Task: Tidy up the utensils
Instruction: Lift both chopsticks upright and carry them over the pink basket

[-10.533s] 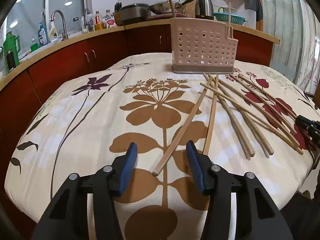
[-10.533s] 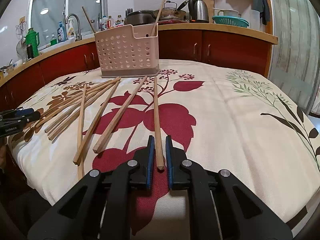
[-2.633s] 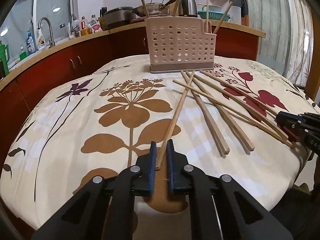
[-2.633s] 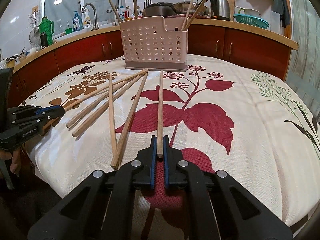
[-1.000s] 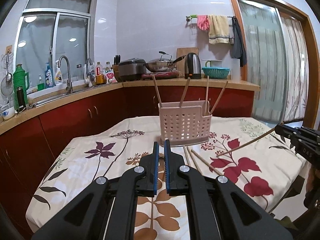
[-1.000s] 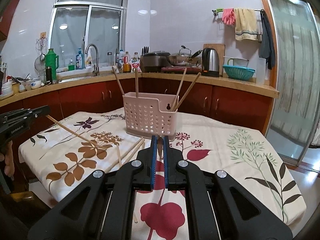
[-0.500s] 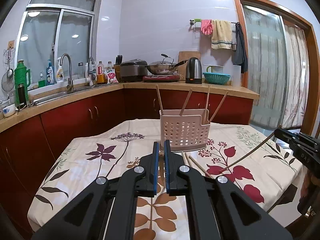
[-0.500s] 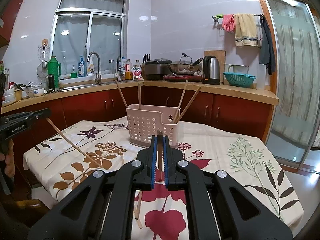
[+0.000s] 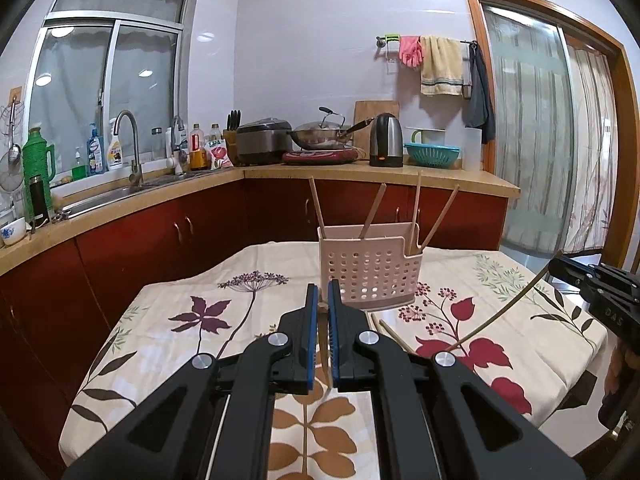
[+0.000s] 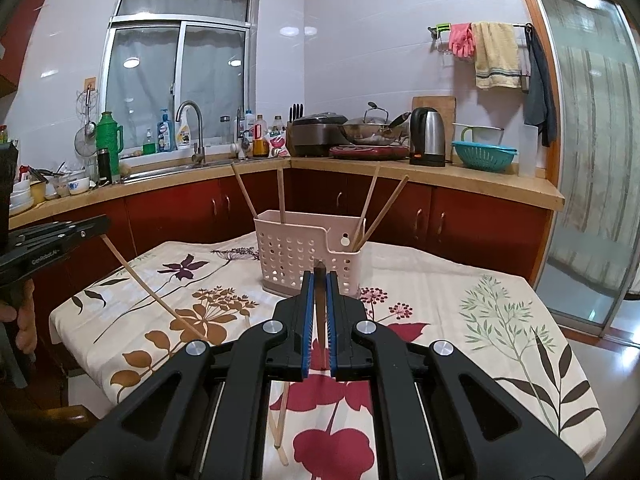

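Wooden chopstick is pinched in your left hand-held gripper at frame centre; your right hand-held gripper pinches another chopstick before the basket.

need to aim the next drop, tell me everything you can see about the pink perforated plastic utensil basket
The pink perforated plastic utensil basket stands upright on the floral tablecloth at its far side. Round holes cover its walls; a lower side compartment sits at its right end. Four wooden chopsticks lean inside, two in the main bin, two in that compartment. No gripper touches it.
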`<state>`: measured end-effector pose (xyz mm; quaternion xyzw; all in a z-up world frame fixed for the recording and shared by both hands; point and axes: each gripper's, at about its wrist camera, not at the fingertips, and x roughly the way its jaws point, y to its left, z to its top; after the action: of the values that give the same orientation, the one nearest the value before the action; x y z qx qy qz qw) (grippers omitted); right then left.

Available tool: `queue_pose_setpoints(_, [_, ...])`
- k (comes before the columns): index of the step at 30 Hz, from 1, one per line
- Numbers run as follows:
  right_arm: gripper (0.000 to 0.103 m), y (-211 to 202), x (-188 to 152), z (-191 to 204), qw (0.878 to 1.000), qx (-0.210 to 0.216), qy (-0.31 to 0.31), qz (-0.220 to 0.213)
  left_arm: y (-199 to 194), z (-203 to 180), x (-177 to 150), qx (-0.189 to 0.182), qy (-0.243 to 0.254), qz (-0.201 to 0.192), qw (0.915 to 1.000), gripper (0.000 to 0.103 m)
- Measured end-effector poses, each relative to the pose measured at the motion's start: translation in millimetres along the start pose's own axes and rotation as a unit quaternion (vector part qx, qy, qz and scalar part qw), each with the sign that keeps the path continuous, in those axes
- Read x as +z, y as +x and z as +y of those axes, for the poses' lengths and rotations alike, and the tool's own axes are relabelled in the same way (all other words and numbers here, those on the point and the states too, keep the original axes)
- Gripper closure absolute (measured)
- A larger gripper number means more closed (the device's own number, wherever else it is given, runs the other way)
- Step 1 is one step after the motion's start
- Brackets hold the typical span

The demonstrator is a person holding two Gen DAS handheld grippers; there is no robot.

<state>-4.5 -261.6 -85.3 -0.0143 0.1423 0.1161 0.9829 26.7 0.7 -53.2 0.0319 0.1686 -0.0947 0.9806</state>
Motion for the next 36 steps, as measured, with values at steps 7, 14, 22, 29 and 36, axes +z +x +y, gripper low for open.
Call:
queue_pose_setpoints(7, [0.097,13,10,-4,1.0,0.002,0.002,-0.006,13,-1,9,-0.002,-0.003,-0.01,0.9999,0.097])
queue_pose_setpoints(14, [0.097,27,19,-10,1.0,0.005,0.01,-0.014,28,0,18,-0.005,-0.006,-0.021,0.9998,0.097])
queue_pose_setpoints(22, [0.097,36,27,-14,1.0,0.009,0.017,-0.015,34,5,30,-0.012,-0.009,-0.031,0.9994,0.097])
queue_pose_setpoints(29, [0.097,42,45,-19,0.999,0.01,0.018,-0.031,37,9,52,-0.03,-0.017,-0.047,0.9983,0.097])
queue_pose_setpoints(36, [0.097,49,75,-29,0.998,0.01,0.019,-0.067,42,7,87,-0.046,-0.007,-0.083,0.9955,0.097])
